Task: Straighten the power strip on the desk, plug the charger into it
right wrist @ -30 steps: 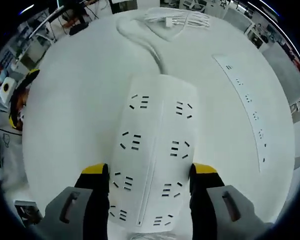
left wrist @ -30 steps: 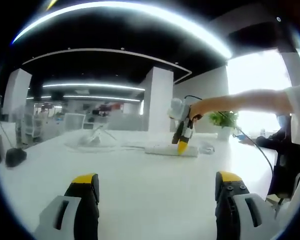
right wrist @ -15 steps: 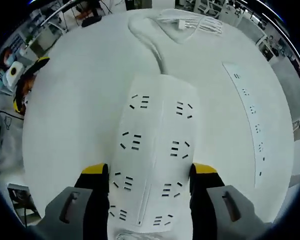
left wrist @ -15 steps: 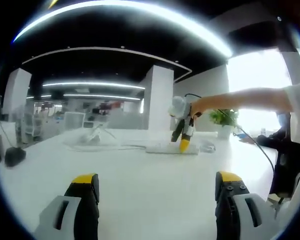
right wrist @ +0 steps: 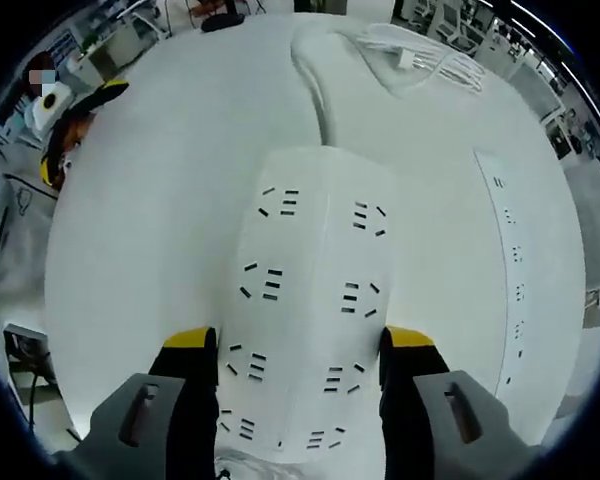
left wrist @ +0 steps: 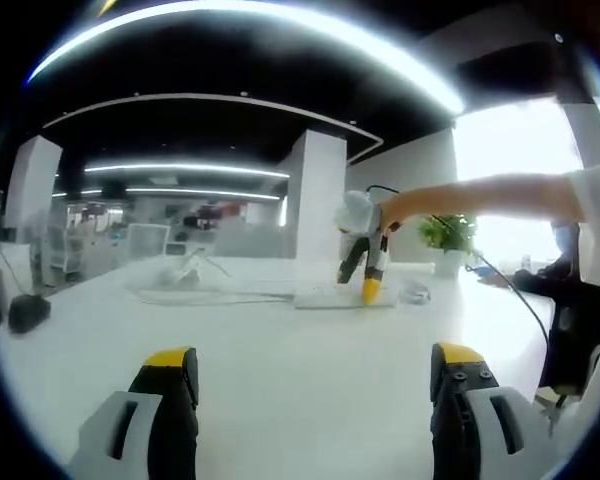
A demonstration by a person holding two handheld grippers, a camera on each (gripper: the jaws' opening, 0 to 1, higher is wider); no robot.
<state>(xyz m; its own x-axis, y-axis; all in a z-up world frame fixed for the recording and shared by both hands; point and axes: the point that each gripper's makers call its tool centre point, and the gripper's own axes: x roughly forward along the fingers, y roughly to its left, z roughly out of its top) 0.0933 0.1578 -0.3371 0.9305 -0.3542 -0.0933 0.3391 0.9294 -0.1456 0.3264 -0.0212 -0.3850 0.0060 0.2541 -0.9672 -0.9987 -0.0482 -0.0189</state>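
Note:
A white power strip (right wrist: 310,290) with two rows of sockets lies lengthwise between my right gripper's (right wrist: 300,345) jaws, which are shut on its two long sides. Its thick white cord (right wrist: 320,95) runs away from it toward a loose white charger and cable bundle (right wrist: 415,58). In the left gripper view the same strip (left wrist: 325,296) lies far across the white desk, and the right gripper (left wrist: 365,272) comes down onto it in a person's hand. My left gripper (left wrist: 315,365) hangs open and low over the near desk, with nothing between its jaws.
A long socket rail (right wrist: 512,270) is set flush into the desk (right wrist: 150,250) right of the strip. The left gripper (right wrist: 72,125) sits at the desk's left edge. A dark object (left wrist: 28,312), a potted plant (left wrist: 445,240) and a person's outstretched arm (left wrist: 500,198) are around.
The right gripper has swung the power strip round on the desk, so the desk has turned in its view. The left gripper has stayed still and open.

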